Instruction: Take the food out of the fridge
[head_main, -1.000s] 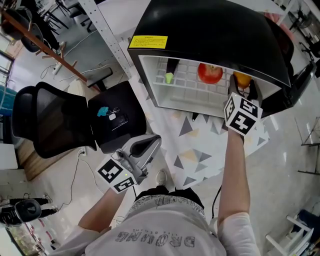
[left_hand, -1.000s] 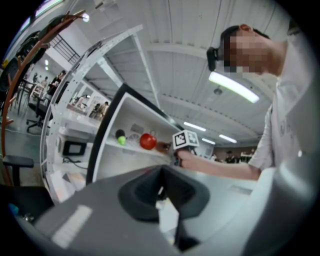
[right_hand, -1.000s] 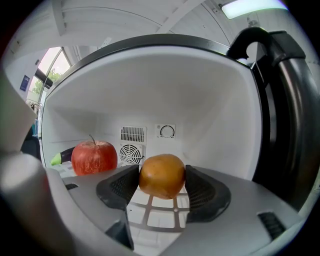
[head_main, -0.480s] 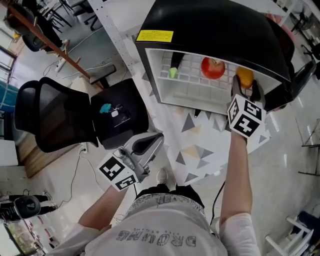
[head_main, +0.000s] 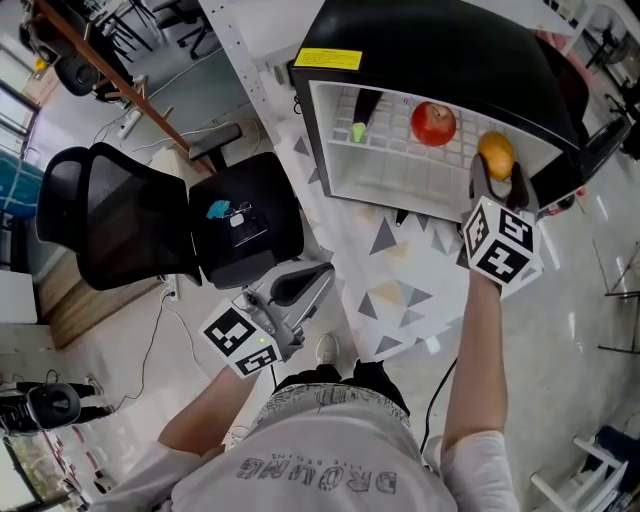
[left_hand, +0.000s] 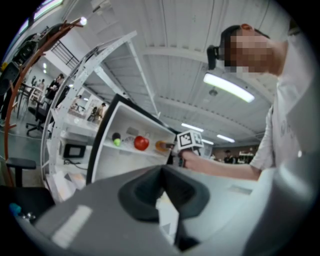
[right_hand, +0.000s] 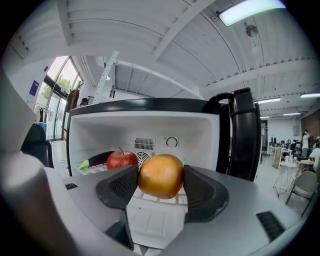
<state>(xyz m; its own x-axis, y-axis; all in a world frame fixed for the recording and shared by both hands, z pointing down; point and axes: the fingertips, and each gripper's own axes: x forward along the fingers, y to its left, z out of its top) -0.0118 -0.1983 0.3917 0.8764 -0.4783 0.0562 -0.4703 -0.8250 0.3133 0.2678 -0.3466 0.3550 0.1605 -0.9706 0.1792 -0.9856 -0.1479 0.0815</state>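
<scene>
The black fridge (head_main: 440, 50) stands open, and its white inside holds a red apple (head_main: 434, 123) and a dark eggplant (head_main: 359, 117) with a green stem on the wire shelf. My right gripper (head_main: 497, 172) is shut on an orange (head_main: 496, 155) at the right front of the opening. In the right gripper view the orange (right_hand: 160, 176) sits gripped between both pads, with the apple (right_hand: 121, 160) and eggplant (right_hand: 97, 160) behind it. My left gripper (head_main: 305, 283) hangs low, shut and empty, well short of the fridge; its jaws (left_hand: 162, 175) meet.
The fridge door (right_hand: 245, 135) stands open at the right. A black office chair (head_main: 120, 220) stands left of the fridge, with small items on its seat. A patterned mat (head_main: 400, 300) lies on the floor before the fridge. A metal rack upright (head_main: 250, 60) rises on the left.
My right gripper has drawn back toward me with the orange, from deeper in the fridge to its front edge. The left gripper has barely moved.
</scene>
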